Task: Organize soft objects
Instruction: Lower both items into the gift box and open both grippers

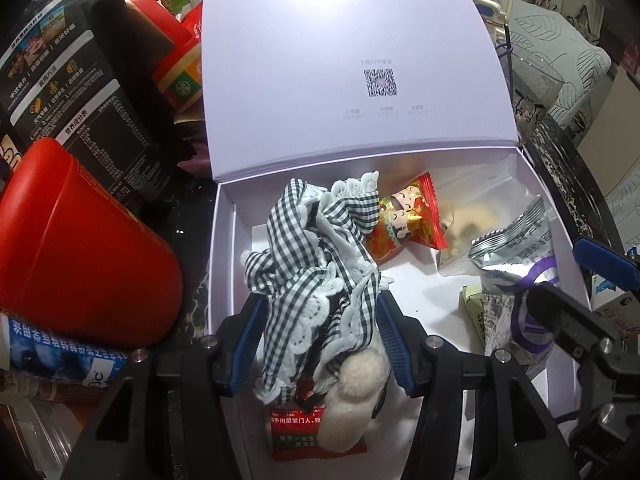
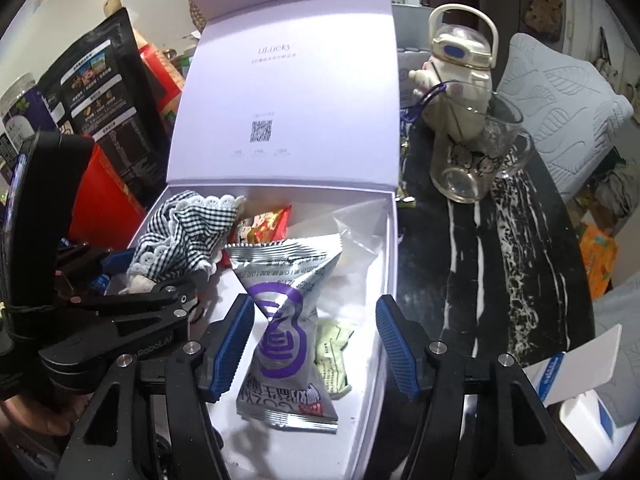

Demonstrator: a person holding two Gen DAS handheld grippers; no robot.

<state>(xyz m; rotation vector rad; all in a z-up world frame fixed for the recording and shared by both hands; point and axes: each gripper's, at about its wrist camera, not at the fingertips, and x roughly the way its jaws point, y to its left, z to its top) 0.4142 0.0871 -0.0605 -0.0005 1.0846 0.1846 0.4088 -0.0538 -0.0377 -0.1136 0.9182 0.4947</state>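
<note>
Black-and-white checked cloth with lace trim (image 1: pixel 320 264) runs up the frame's middle inside the white box (image 1: pixel 224 240), clamped by my left gripper (image 1: pixel 318 344); my right gripper (image 2: pixel 316 344) stands released around the silver snack packet (image 2: pixel 286 320).

The checked cloth (image 1: pixel 320 264) hides most of the white plush (image 1: pixel 356 396) and part of the red packet (image 1: pixel 316 436); the silver snack bag (image 2: pixel 288 328) covers part of the pale green sachet (image 2: pixel 334 356).
</note>
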